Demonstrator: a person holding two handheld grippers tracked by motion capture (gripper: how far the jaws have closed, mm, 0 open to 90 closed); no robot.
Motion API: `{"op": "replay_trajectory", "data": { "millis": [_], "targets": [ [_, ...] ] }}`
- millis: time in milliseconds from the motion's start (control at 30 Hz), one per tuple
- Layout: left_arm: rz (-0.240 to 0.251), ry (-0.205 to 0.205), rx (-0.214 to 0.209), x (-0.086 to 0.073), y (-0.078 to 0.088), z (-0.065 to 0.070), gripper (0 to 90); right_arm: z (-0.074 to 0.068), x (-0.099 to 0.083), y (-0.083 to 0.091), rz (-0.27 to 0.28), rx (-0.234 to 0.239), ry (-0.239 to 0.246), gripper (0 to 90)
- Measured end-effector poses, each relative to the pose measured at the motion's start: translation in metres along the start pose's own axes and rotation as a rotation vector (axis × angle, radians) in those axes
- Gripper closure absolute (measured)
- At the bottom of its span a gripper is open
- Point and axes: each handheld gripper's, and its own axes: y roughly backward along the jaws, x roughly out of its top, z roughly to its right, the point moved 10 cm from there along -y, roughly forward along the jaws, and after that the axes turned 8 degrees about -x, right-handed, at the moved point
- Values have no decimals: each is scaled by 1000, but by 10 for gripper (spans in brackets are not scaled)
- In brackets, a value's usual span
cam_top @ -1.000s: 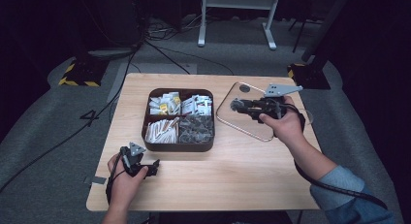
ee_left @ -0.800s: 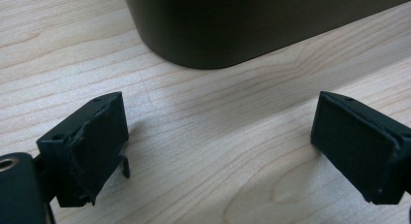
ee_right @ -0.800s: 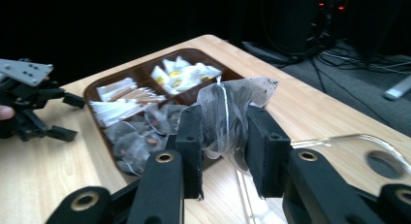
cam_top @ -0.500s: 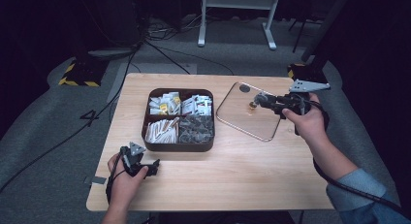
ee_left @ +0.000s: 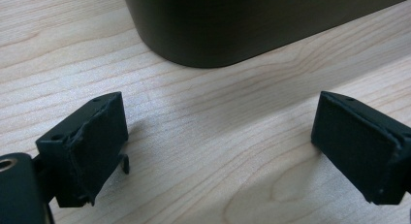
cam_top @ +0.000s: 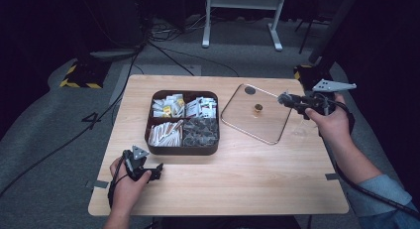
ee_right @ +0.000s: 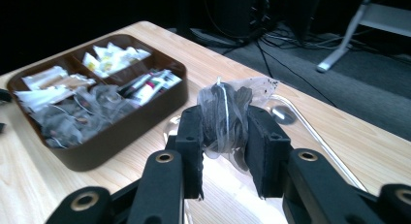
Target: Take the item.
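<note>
- Black right gripper is clamped on a tea bag, held above the glass lid.
- Left gripper is held wide open, nothing between, beside the box.

Dim room, grey carpet, black cables, white stand legs beyond the wooden table.

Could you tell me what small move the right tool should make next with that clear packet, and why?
Probably carry it a little farther clear of the clear lid and lower it toward bare table. The right tool is clamped on a clear packet of dark contents, off the right edge of the lid, away from the divided brown box. The left tool sits open and idle.
</note>
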Motion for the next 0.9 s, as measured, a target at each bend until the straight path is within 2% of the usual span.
{"op": "replay_trajectory", "data": {
  "millis": [267, 367, 433, 600, 900],
  "targets": [
    [-1, 2, 1, 1, -1, 0, 61, 23, -12, 8, -20, -51, -28, 699],
    [-1, 1, 2, 1, -1, 0, 61, 38, -22, 14, -38, -89, -34, 699],
    [-1, 3, 1, 1, -1, 0, 61, 41, -25, 15, -45, -97, -39, 699],
    [-1, 3, 1, 1, -1, 0, 61, 63, -35, 20, -65, -147, -56, 699],
    [-1, 5, 2, 0, 0, 0, 61, 78, -50, 19, -101, -184, -66, 699]
  ]
}}
